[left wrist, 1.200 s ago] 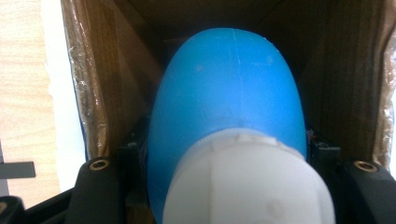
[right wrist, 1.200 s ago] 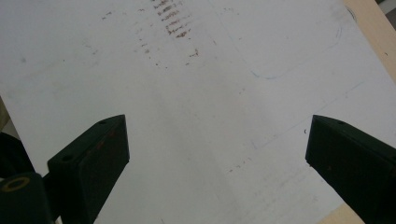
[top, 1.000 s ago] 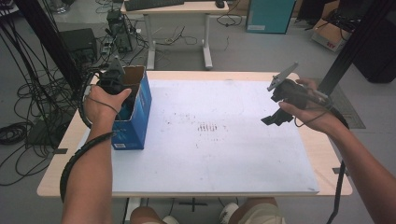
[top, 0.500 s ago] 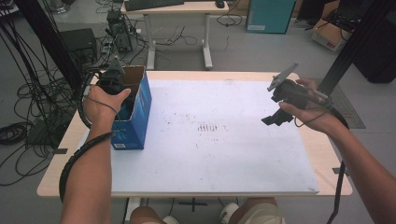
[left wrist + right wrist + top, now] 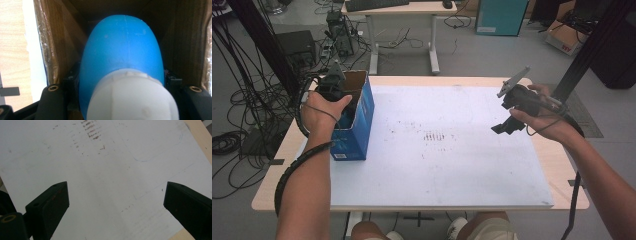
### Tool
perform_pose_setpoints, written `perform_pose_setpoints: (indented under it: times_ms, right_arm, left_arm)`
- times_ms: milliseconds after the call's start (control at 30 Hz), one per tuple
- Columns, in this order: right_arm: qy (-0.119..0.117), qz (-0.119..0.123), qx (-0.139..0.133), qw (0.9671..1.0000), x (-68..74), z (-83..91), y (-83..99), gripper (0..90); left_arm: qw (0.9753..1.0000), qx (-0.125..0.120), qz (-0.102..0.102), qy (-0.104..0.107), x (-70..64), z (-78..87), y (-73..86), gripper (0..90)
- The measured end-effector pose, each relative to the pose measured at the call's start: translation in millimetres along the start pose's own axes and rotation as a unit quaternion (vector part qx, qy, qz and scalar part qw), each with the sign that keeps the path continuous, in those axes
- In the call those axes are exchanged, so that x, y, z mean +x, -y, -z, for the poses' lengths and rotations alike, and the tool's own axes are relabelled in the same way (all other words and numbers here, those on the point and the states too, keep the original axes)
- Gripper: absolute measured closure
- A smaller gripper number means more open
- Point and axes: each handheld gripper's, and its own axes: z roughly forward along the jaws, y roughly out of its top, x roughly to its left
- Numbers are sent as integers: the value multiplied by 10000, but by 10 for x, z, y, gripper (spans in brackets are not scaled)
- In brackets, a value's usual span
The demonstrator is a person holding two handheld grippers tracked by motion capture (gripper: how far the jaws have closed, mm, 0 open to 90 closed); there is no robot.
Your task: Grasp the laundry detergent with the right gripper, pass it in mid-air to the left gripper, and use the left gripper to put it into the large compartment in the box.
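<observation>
A blue bottle (image 5: pixel 122 50) with a white cap (image 5: pixel 132 96) is sitting inside the blue cardboard box (image 5: pixel 359 125) at the bench's (image 5: pixel 557 165) left edge, pinched between the left gripper's (image 5: pixel 332 87) jaws. The right gripper (image 5: pixel 512 117) is hovering over white paper (image 5: pixel 452 165), jaws spread wide, holding nothing.

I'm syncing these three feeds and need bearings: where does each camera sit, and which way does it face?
High view: above the person's side, looking forward and down on the table; both forearms, left gripper in the blue box, right gripper.
Left gripper view: rides the left gripper, facing into the box; jaws clamp a blue bottle with white cap.
Right gripper view: rides the right gripper, facing down at the white sheet; jaws apart.
Shared: the sheet's dark smudges, in the high and right gripper views.
</observation>
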Motion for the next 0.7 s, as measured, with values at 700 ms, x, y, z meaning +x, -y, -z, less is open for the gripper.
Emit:
perform_pose_setpoints:
  times_ms: [700]
  right_arm:
    - [37, -81, -11, 10000, -20, 34, 73, 62]
  left_arm:
    - [10000, -18, 2, -36, -22, -1, 3, 368]
